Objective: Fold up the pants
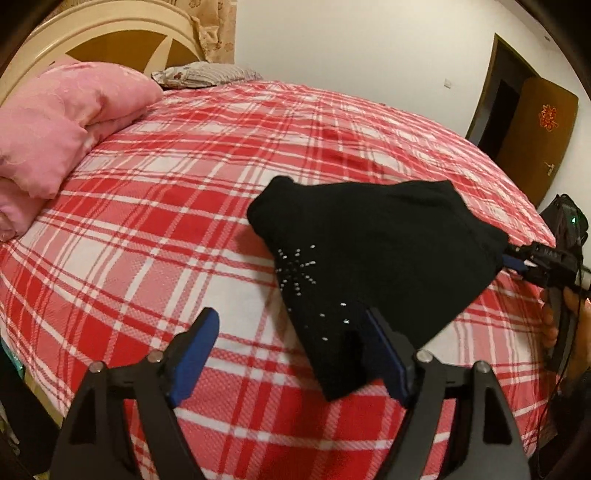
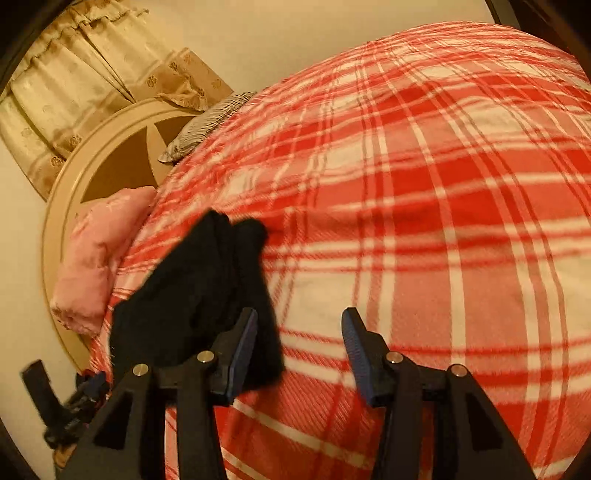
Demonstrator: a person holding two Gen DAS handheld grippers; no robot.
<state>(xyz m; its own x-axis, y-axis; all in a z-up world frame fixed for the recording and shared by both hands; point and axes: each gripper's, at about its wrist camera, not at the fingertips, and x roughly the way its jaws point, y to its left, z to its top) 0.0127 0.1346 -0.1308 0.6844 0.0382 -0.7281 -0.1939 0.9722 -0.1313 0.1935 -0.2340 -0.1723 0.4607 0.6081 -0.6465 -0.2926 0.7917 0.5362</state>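
We see the left hand-held gripper spread wide, gripping nothing; the right hand-held gripper stands half apart, likewise free. The black knit pants lie bundled compactly on the red plaid bed cover. Folding looks nearly complete; perhaps tidying remains.

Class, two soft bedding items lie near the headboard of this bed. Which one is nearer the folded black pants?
The pink quilt, bundled at the plaid bedspread's left edge, is nearer the black pants. The striped pillow lies farther back, against the headboard.
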